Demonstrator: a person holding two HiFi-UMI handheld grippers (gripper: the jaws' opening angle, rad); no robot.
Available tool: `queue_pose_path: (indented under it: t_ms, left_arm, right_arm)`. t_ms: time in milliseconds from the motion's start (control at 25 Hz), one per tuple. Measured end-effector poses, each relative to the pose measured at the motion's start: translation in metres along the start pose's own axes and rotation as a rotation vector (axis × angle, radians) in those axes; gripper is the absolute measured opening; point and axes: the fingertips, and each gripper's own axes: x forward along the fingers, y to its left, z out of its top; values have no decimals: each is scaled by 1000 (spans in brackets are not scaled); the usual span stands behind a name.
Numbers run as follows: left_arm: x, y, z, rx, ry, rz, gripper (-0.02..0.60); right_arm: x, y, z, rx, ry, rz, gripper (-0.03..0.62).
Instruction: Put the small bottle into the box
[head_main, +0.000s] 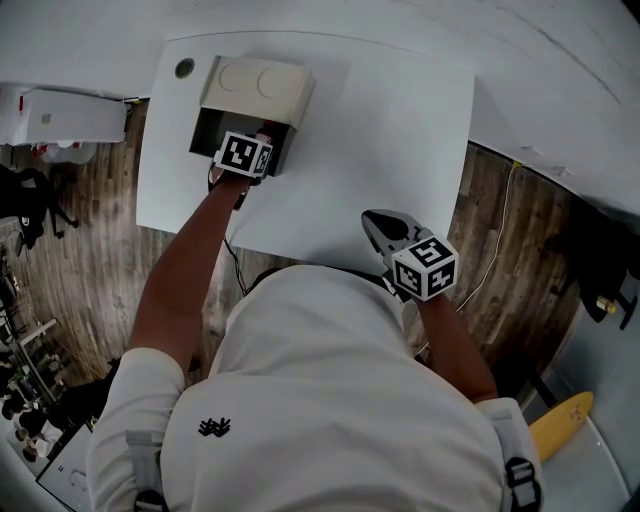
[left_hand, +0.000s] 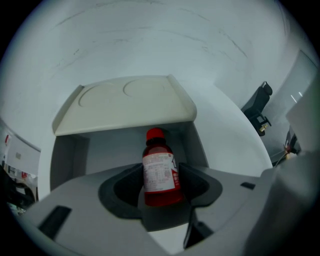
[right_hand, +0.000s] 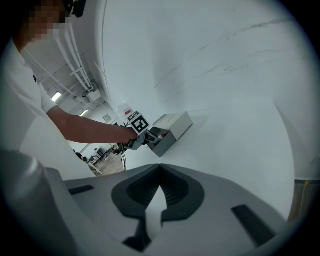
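The small red bottle (left_hand: 160, 172), with a red cap and a white label, stands upright between the jaws of my left gripper (left_hand: 161, 175), which is shut on it. It sits in the opening of the grey box (left_hand: 125, 145), under the raised beige lid (left_hand: 125, 102). In the head view the left gripper (head_main: 262, 140) reaches into the box (head_main: 215, 128) at the table's far left. My right gripper (head_main: 380, 228) hovers near the table's front edge with its jaws shut and nothing between them (right_hand: 160, 167). The right gripper view shows the box (right_hand: 174, 127) far off.
The white table (head_main: 400, 130) has a round cable hole (head_main: 184, 68) at its far left corner and stands against a white wall. Wooden floor lies on both sides. A cable (head_main: 500, 230) hangs by the right edge. A yellow board (head_main: 560, 420) lies on the floor.
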Motion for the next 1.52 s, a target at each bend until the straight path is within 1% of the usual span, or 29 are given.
queue_pose_path:
  t_ms: [280, 440, 680, 800, 1080, 1200, 1360, 1520]
  left_arm:
    - [2, 0, -6, 31, 76, 5, 230]
    - [5, 0, -9, 52, 114, 26, 230]
    - [5, 1, -8, 48, 115, 34, 235]
    - [4, 2, -7, 44, 106, 38, 252]
    - [-6, 2, -2, 41, 74, 37, 273]
    - [-13, 0, -1, 24, 46, 27, 282]
    - [-30, 0, -4, -14, -24, 11, 285]
    - [-55, 1, -12, -69, -121, -11, 287]
  right_arm:
    - [3, -1, -2, 16, 5, 3, 6]
    - [5, -3, 0, 20, 5, 7, 6]
    - [7, -4, -2, 22, 10, 10, 6]
    - [7, -3, -2, 23, 10, 9, 6]
    - [8, -1, -1, 18, 14, 13, 6]
    - [11, 3, 0, 3, 19, 26, 6]
    - [17, 13, 0, -25, 34, 45, 6]
    - [24, 26, 1, -66, 50, 67, 6]
